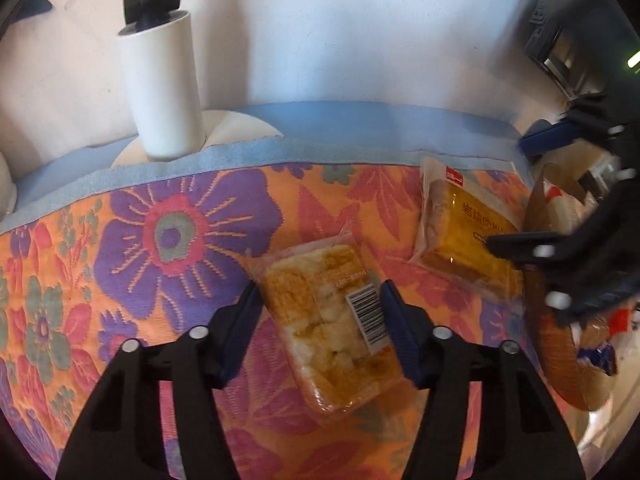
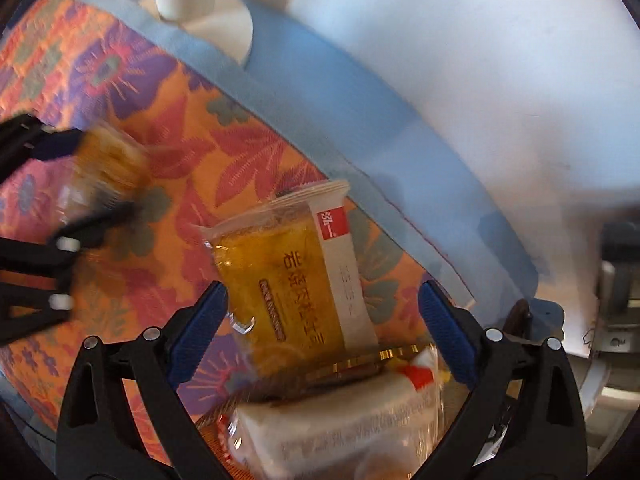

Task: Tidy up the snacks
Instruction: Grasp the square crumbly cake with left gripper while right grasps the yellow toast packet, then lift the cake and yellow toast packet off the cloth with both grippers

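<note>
A clear-wrapped pastry pack (image 1: pixel 320 332) with a barcode label lies on the floral cloth (image 1: pixel 160 240). My left gripper (image 1: pixel 320 292) points down at it, and both blue pads press on its long sides. A yellow snack pack (image 2: pixel 288 280) with a white and red end lies further right, also seen as the yellow snack pack (image 1: pixel 460 240). My right gripper (image 2: pixel 323 288) stands wide open over it; the right pad is well clear of the wrapper. In the right wrist view my left gripper (image 2: pixel 92 176) and the pastry pack (image 2: pixel 108 160) show blurred at the left.
A brown container (image 1: pixel 560 360) at the cloth's right edge holds several wrapped snacks, among them a white cake pack (image 2: pixel 340 428). A white cylinder post (image 1: pixel 160 92) stands at the back left against a white wall. A blue border (image 1: pixel 360 132) runs along the cloth's far edge.
</note>
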`<state>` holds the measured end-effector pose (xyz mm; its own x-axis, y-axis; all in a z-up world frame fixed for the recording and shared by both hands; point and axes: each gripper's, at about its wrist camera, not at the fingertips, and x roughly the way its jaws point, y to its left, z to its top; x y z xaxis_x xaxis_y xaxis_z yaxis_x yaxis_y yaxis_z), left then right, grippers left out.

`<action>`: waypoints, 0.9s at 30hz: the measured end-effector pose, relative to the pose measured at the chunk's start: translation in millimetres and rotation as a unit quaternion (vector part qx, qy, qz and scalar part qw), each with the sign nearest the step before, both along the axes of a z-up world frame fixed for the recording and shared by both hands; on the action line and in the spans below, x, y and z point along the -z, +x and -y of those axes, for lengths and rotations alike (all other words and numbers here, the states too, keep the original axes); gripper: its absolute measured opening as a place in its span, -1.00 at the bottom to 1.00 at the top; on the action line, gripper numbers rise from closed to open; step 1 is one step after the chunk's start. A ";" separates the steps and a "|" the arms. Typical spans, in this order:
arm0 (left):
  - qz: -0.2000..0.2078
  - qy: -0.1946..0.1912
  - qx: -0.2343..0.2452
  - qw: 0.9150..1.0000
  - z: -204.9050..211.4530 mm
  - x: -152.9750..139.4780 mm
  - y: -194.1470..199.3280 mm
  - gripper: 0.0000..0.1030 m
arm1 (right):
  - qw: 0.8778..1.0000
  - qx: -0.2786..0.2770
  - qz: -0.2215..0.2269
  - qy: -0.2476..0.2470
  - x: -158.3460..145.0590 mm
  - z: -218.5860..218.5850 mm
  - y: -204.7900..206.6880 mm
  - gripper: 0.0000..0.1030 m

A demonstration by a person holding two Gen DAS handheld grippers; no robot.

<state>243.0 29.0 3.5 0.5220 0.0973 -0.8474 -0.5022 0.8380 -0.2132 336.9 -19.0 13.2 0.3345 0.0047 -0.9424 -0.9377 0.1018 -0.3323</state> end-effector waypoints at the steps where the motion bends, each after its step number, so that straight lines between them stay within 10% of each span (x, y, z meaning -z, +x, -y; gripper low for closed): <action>1: -0.001 -0.003 0.003 1.000 -1.5 -2.9 -3.5 0.10 | 1.000 -0.001 -0.003 -0.013 6.7 -2.5 2.6 0.87; 21: -0.017 -0.002 0.053 0.998 0.3 -6.2 -16.4 0.17 | 0.982 -0.012 -0.142 -0.123 67.5 -19.3 31.5 0.94; 27: -0.024 -0.004 0.041 0.999 -0.8 -5.1 -22.5 -0.11 | 0.982 -0.002 -0.170 -0.084 52.0 -22.3 22.1 0.64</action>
